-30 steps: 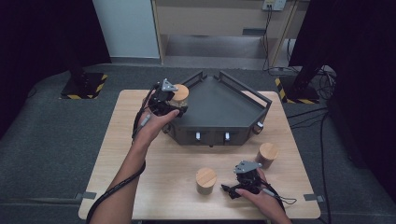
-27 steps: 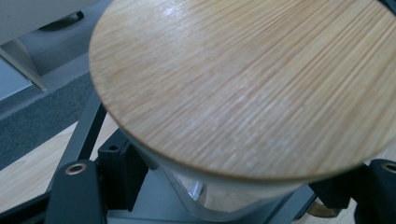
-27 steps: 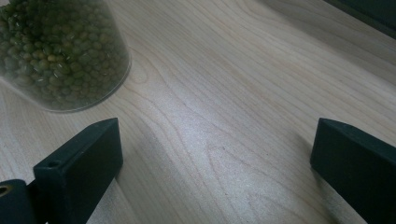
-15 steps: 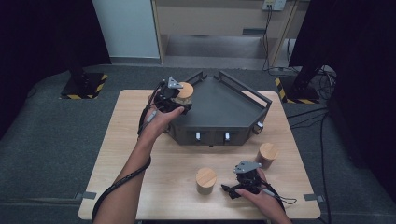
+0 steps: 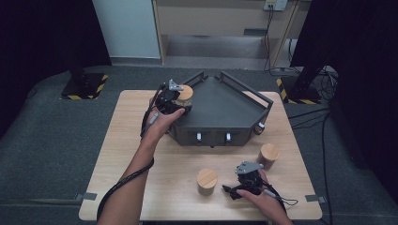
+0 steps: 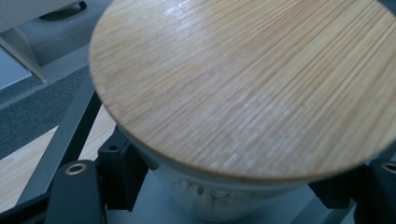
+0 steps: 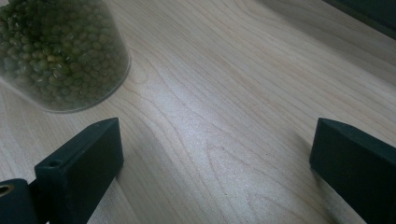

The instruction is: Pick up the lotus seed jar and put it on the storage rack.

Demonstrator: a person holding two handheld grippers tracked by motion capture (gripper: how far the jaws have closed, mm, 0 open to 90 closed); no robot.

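A glass jar with a round bamboo lid sits between my left gripper's black jaws, which press on its glass body from both sides. In the high view this left gripper holds the jar at the left corner of the dark grey tray. Whether the jar's base touches the tray I cannot tell. My right gripper lies near the table's front edge, open. Its jaws stand wide apart over bare wood. A jar of green beans stands just beyond its left jaw, apart from it.
The bean jar with its wooden lid stands left of my right gripper. Another lidded jar stands at the right, in front of the tray's corner. The tray's raised rail runs close beside the held jar. Cables trail from both grippers.
My left gripper has carried the jar a little to the right and lower, in over the tray's left corner. The right gripper has stayed where it was.
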